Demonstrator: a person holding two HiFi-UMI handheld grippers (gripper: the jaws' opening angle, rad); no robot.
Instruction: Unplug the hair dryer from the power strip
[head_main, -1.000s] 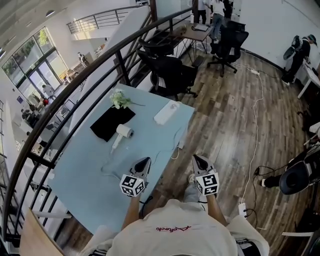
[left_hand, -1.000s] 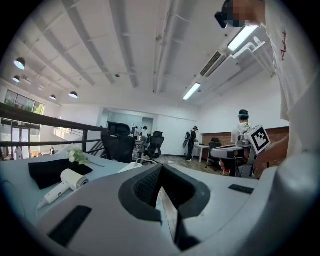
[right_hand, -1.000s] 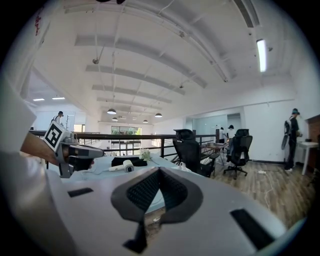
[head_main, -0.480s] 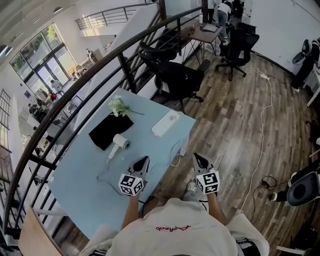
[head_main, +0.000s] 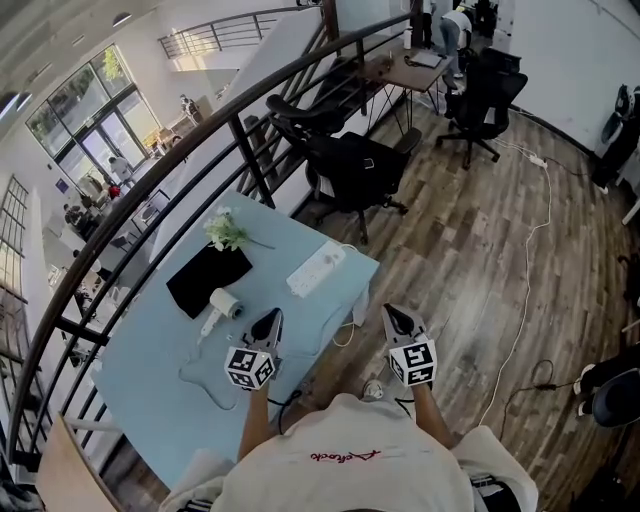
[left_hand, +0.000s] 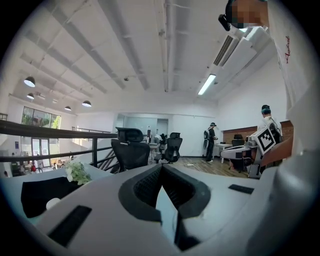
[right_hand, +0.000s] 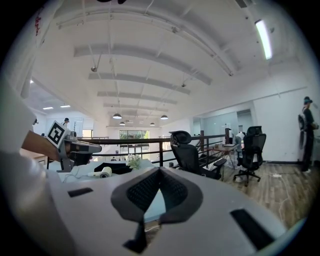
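The white hair dryer (head_main: 220, 306) lies on the light-blue counter (head_main: 150, 370) at the edge of a black mat (head_main: 205, 278). Its handle runs toward lower left and its barrel mouth faces right, toward the nearby power strip (head_main: 316, 269). The left hand-held gripper (head_main: 266, 325) and the right hand-held gripper (head_main: 397, 320) are both fully closed and hold nothing.

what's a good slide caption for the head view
Left gripper and right gripper, both shut, face a blue table with hair dryer, power strip and flowers.
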